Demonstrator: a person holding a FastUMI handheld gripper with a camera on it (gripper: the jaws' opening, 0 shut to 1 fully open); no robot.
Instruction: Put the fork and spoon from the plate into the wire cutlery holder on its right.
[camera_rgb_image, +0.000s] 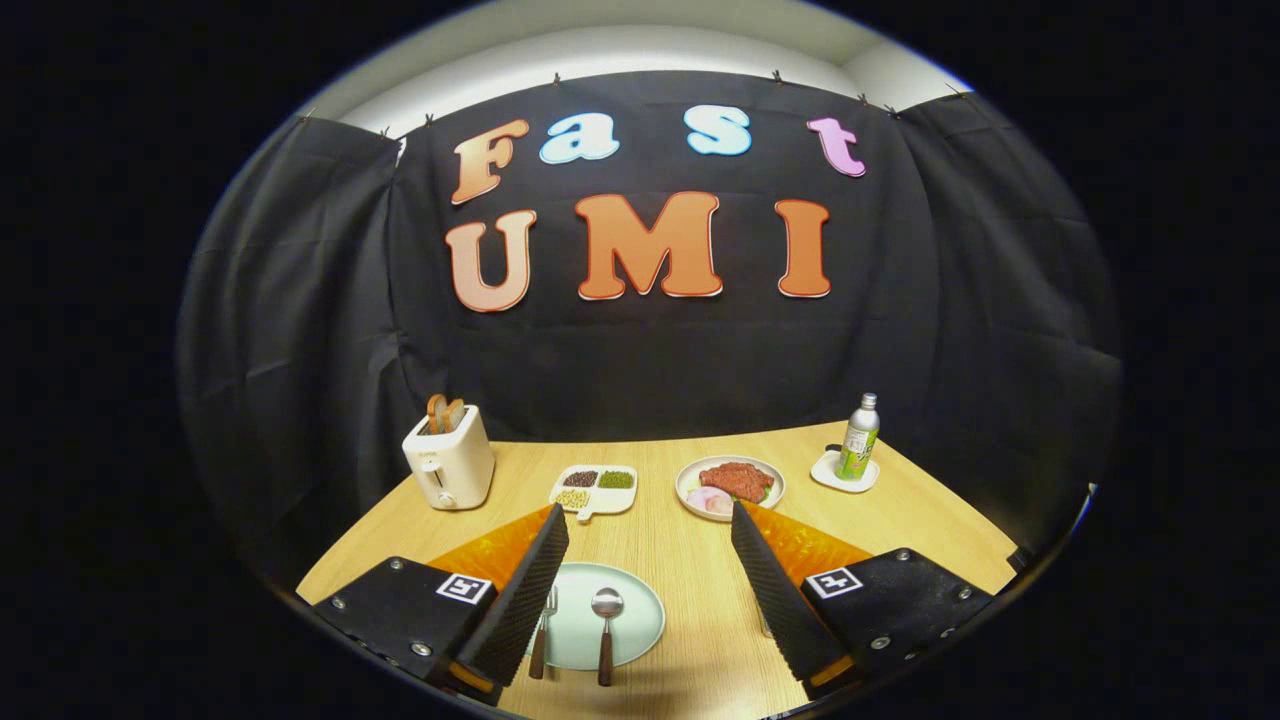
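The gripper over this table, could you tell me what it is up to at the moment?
A person holds the gripper above a wooden table, fingers open and holding nothing. Between the fingers lies a pale green plate with a fork and a spoon side by side on it, neither picked up yet. Beyond the fingers stand a toaster, a divided dish of beans, a plate of food and a bottle.

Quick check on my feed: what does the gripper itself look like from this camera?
The gripper has two black wedge-shaped fingers with ribbed, finely textured inner pads. Each sits on a translucent orange piece and a black block body with silver screws. Each block carries a square black-and-white marker. No cables show.
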